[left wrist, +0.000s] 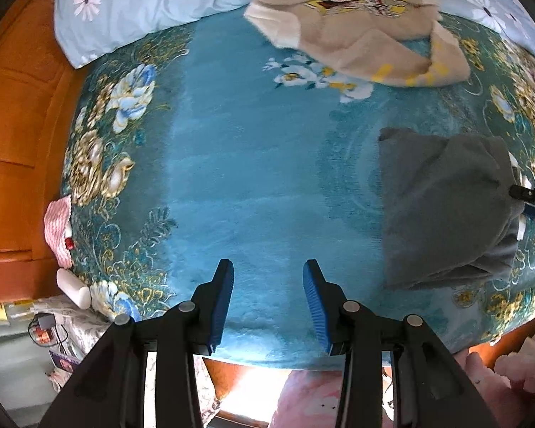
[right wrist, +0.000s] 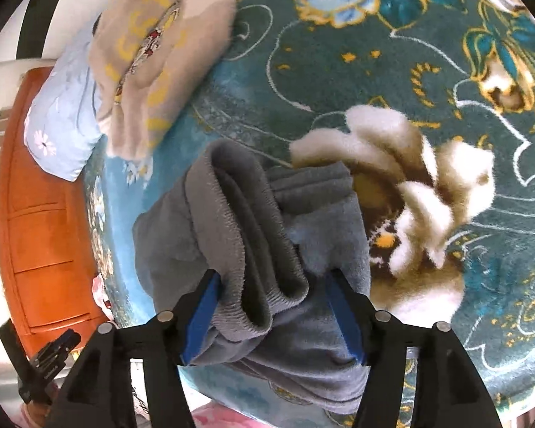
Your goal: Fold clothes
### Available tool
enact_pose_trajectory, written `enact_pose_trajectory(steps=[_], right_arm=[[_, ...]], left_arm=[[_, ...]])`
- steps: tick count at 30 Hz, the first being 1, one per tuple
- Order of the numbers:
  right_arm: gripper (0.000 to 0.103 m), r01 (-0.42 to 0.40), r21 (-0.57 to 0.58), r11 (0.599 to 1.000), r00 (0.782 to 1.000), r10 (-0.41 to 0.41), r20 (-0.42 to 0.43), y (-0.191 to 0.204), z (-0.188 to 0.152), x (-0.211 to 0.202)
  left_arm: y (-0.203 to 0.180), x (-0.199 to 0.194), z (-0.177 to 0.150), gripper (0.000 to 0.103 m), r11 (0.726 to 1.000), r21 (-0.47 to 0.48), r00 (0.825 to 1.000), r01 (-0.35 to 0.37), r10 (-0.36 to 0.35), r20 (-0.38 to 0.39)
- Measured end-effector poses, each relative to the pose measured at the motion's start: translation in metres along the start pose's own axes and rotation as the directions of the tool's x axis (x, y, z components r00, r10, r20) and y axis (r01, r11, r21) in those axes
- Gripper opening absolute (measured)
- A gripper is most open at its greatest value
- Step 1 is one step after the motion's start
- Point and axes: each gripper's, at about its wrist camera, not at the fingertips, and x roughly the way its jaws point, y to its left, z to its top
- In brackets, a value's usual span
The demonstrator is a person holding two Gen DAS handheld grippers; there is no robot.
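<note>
A folded grey garment [left wrist: 442, 207] lies on the teal floral blanket [left wrist: 253, 164] at the right of the left wrist view. In the right wrist view the grey garment [right wrist: 253, 235] fills the centre, its ribbed hem bunched between the fingers. My right gripper [right wrist: 273, 306] stands open around that hem, blue pads on either side; its tip [left wrist: 533, 199] shows at the right edge of the left wrist view. My left gripper [left wrist: 267, 303] is open and empty over the blanket near the bed's front edge. A beige printed garment [left wrist: 360, 25] lies crumpled at the far side; it also shows in the right wrist view [right wrist: 153, 57].
A light blue flowered pillow [left wrist: 132, 7] lies at the far left of the bed. An orange wooden cabinet [left wrist: 18, 149] stands along the left side. A white bottle [left wrist: 73, 287] and small clutter sit by the bed's left corner. Pink cloth [left wrist: 59, 230] hangs at the bed edge.
</note>
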Motion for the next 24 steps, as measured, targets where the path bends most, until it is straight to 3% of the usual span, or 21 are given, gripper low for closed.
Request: enact_pose_trajectory(steps=[10,17,18,19,22,24], right_arm=[[0.069,-0.037,0.009,0.999,0.999,0.038,-0.017,0.007,-0.001,0.012],[0.068,-0.085,0.159,0.984,0.996,0.085,0.002,-0.006,-0.001,0.019],[0.059,-0.091,0.158,0.983,0.996,0.09,0.011,-0.003,-0.003,0.018],[0.04,-0.088,0.15,0.985,0.996,0.086,0.022,0.0,-0.004,0.015],[0.021,-0.108,0.127,0.986,0.994,0.103,0.047,0.009,-0.008,0.007],[0.02,-0.13,0.098,0.987,0.99,0.124,0.069,0.017,-0.012,-0.003]], left_arm=[[0.021,-0.001,-0.002,0.041,0.995,-0.097,1.0,-0.029,0.029,0.005],[0.011,0.001,-0.004,0.041,0.997,-0.068,1.0,-0.022,0.021,-0.008],[0.009,0.002,-0.004,0.041,0.998,-0.064,1.0,-0.021,0.02,-0.01],[0.008,0.002,-0.004,0.041,0.998,-0.06,1.0,-0.019,0.019,-0.011],[0.003,0.001,-0.001,0.041,0.998,-0.06,1.0,-0.008,0.007,-0.011],[-0.001,0.001,0.0,0.041,0.998,-0.059,1.0,0.002,-0.003,-0.01]])
